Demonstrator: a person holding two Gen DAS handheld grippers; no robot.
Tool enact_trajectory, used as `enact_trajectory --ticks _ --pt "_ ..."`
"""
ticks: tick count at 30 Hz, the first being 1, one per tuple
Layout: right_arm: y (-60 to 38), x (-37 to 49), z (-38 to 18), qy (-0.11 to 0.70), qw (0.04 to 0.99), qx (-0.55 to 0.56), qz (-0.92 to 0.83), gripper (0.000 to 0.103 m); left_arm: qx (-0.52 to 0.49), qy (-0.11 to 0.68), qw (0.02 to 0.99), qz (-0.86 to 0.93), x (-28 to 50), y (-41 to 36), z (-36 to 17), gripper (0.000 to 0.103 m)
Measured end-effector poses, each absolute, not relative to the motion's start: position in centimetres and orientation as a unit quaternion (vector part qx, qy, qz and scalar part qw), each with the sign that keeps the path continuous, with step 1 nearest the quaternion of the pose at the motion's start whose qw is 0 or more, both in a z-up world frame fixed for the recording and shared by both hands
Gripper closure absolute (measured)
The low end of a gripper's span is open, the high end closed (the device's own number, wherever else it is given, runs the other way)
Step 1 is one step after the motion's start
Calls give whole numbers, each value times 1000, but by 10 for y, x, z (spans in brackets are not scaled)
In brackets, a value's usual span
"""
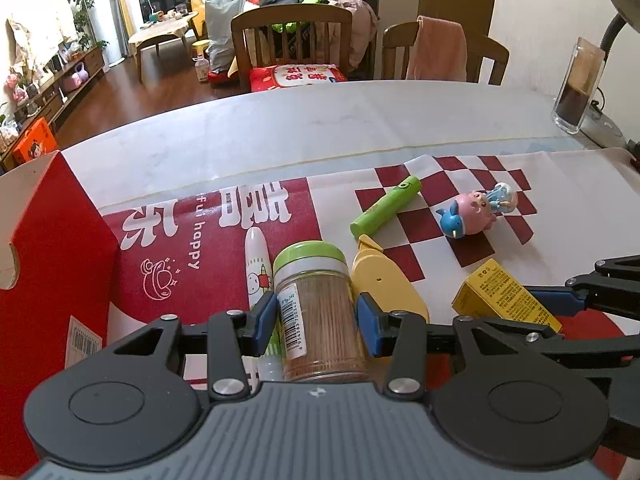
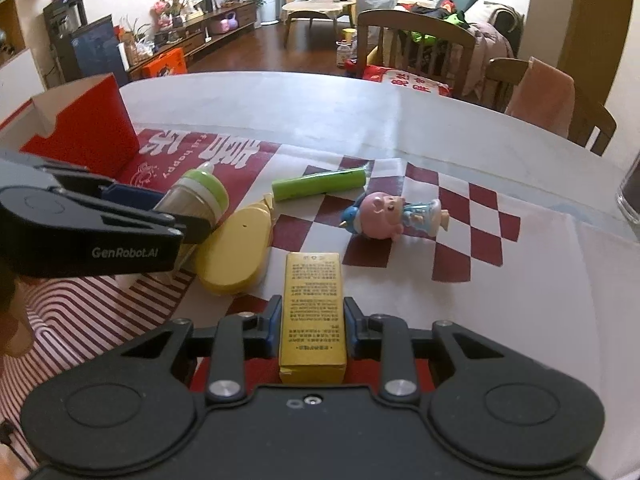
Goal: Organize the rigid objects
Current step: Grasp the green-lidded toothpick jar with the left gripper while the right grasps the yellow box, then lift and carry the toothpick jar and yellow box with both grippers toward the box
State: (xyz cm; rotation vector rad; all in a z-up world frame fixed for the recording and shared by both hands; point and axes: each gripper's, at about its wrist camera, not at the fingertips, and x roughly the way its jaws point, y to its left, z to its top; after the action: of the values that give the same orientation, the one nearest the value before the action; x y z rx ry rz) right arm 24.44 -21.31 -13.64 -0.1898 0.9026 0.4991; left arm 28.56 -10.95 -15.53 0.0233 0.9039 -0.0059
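Yellow and long, the box (image 2: 313, 312) lay lengthwise between the right gripper (image 2: 313, 320)'s pads, clamped near the table (image 2: 360, 112)'s near edge, while the left gripper (image 1: 316, 316) clamped the toothpick jar (image 1: 318, 312), nearer the red carton (image 1: 52, 240) at the left edge.

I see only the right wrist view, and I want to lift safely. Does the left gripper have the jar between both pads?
Observer: Yes. In the left wrist view, both blue pads of the left gripper press on the sides of the jar.
Operator: Is something hidden behind the jar from my side?
Observer: A white pen lies on the cloth along the jar's left side, and one pad covers part of it.
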Motion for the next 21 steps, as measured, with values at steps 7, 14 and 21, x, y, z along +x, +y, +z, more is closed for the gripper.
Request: enact_trajectory --ticks 7,14,21 --pt "-216 229 -120 431 868 -77 234 74 -9 436 900 -9 272 -105 -145 60" --pt "-216 213 -98 429 870 -68 234 74 -33 438 898 -14 253 -98 -129 60" --pt "-208 196 -72 425 872 -68 235 74 -42 434 900 -22 231 -89 -104 60"
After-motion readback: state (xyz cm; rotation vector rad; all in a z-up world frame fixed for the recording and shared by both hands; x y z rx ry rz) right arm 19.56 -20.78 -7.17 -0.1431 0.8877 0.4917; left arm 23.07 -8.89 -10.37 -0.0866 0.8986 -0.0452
